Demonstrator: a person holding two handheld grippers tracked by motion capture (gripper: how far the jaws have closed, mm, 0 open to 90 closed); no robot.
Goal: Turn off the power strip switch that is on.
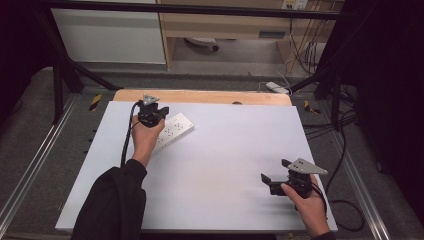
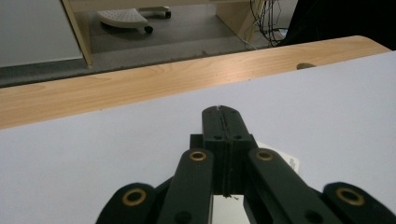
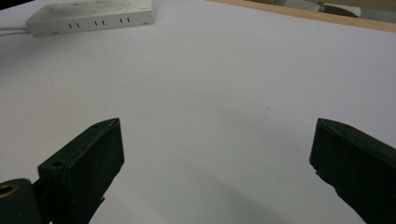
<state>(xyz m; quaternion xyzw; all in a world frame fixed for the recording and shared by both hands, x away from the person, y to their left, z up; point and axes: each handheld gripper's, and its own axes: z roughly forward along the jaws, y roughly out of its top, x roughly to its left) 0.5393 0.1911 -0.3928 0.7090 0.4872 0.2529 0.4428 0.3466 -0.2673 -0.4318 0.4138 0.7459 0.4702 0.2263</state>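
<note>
White counter (image 1: 225, 165) bearing a white power strip (image 1: 175, 131) at its far left.
Left gripper (image 2: 219, 111) clenched on nothing, poised just over the strip's near end; right gripper (image 1: 274, 170) released, jaws spread wide above bare counter, well apart from the strip.

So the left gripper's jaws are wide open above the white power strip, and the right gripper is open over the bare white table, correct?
Not quite. The left gripper has its black jaws pressed shut, with nothing between them, as the left gripper view shows. The rest holds: it hangs above the white power strip, and the right gripper is open over the bare white table.
</note>
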